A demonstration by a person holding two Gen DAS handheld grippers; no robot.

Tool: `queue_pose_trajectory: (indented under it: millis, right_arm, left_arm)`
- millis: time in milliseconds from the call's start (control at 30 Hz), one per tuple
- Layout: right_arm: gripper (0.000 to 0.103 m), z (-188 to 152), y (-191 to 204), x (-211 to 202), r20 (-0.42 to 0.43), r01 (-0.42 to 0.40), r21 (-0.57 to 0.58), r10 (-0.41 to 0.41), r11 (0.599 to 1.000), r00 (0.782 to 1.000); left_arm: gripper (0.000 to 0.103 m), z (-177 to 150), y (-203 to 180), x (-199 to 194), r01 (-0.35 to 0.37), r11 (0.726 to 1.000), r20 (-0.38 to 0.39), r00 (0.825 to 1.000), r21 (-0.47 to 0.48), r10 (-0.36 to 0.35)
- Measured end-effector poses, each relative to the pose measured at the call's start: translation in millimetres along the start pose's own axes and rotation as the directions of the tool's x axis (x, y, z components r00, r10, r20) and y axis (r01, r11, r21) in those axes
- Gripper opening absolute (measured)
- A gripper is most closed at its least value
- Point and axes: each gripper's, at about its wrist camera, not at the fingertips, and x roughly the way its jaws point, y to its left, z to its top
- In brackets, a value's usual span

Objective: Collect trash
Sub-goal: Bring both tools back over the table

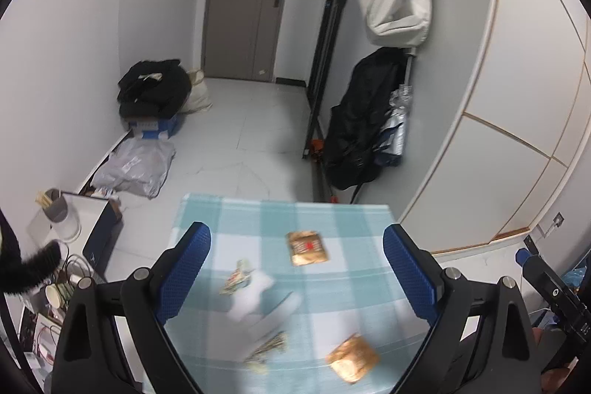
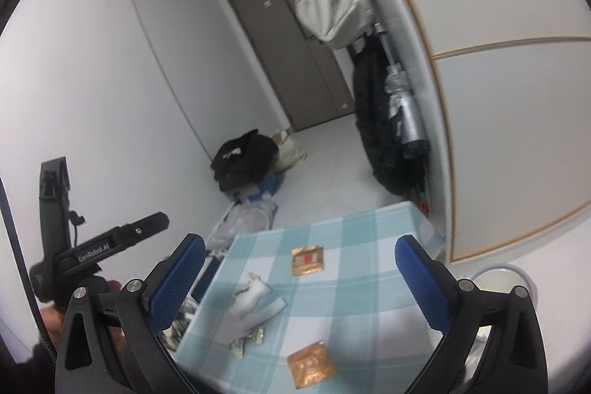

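A small table with a blue-and-white checked cloth (image 1: 347, 220) (image 2: 369, 231) holds the trash. Two gold-brown sachets lie on it: a far one (image 1: 307, 248) (image 2: 307, 259) and a near one (image 1: 352, 359) (image 2: 311, 367). A crumpled white tissue (image 1: 260, 305) (image 2: 251, 301) lies at the left with small greenish wrappers (image 1: 236, 277) (image 2: 245, 342) beside it. My left gripper (image 1: 295, 268) is open and empty above the cloth. My right gripper (image 2: 299, 279) is open and empty above the cloth. The left gripper's black body (image 2: 99, 246) shows at the left of the right wrist view.
Beyond the table is a white tiled floor with a black bag (image 1: 155, 87) on a blue box, a grey plastic bag (image 1: 136, 165), and a black garment (image 1: 365, 120) against the right wall. A cluttered shelf (image 1: 62, 227) stands left of the table. A white cabinet (image 1: 517, 98) stands right.
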Motion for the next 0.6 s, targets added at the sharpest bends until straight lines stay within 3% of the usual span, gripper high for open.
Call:
queue_pose_trajectory:
  millis: [367, 600]
  right_arm:
    - [0.103, -41.4, 56.2, 52.2, -0.070, 0.011, -0.172, -0.023, 0.985, 0.997]
    - [0.103, -65.7, 64.2, 85.5, -0.145, 0.026, -0.232, -0.061, 0.972, 0.988]
  left_arm:
    - [0.093, -32.6, 61.5, 12.5, -0.023, 0.999, -0.013, 1.000, -0.048, 0.022]
    - [0.093, -50.4, 89.2, 18.1, -0.008, 0.995, -0.007, 1.000, -0.100, 0.007]
